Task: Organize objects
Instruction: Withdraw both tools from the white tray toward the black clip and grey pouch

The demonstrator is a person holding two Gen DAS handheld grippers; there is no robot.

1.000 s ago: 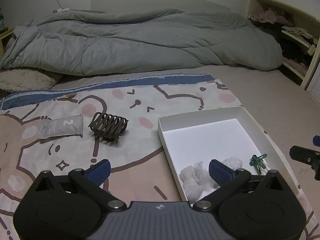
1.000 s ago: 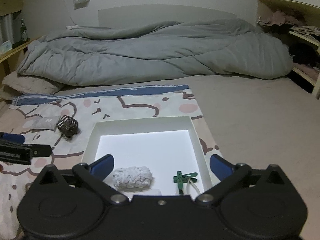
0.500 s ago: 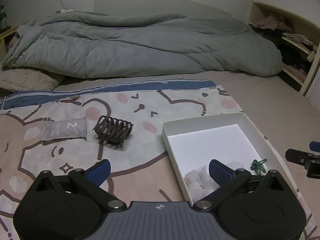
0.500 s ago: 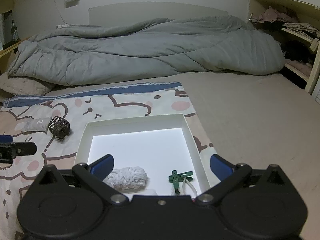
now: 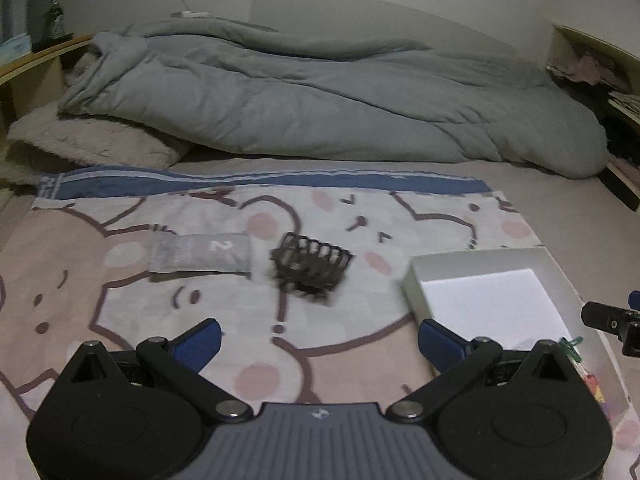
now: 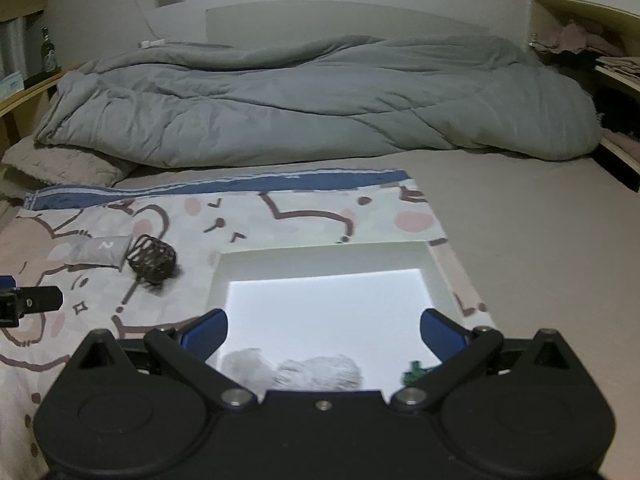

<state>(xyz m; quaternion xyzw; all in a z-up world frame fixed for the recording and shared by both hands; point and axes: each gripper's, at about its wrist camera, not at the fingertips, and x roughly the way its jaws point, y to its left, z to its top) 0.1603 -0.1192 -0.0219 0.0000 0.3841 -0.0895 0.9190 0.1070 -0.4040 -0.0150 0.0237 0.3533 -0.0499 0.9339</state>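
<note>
Brown hair claw [image 5: 311, 266] now faces the left hand-held gripper [image 5: 320, 340], both grippers spread.

**Both hand-held grippers wide apart, holding nothing**

The left hand-held gripper [image 5: 319, 338] points forward, its blue-tipped fingers [image 5: 200, 340] spread wide with nothing between them. The right hand-held gripper [image 6: 323, 330] is level too, its fingers [image 6: 440, 330] equally spread and bare. Each gripper's fingertip shows at the edge of the other's view.
</note>
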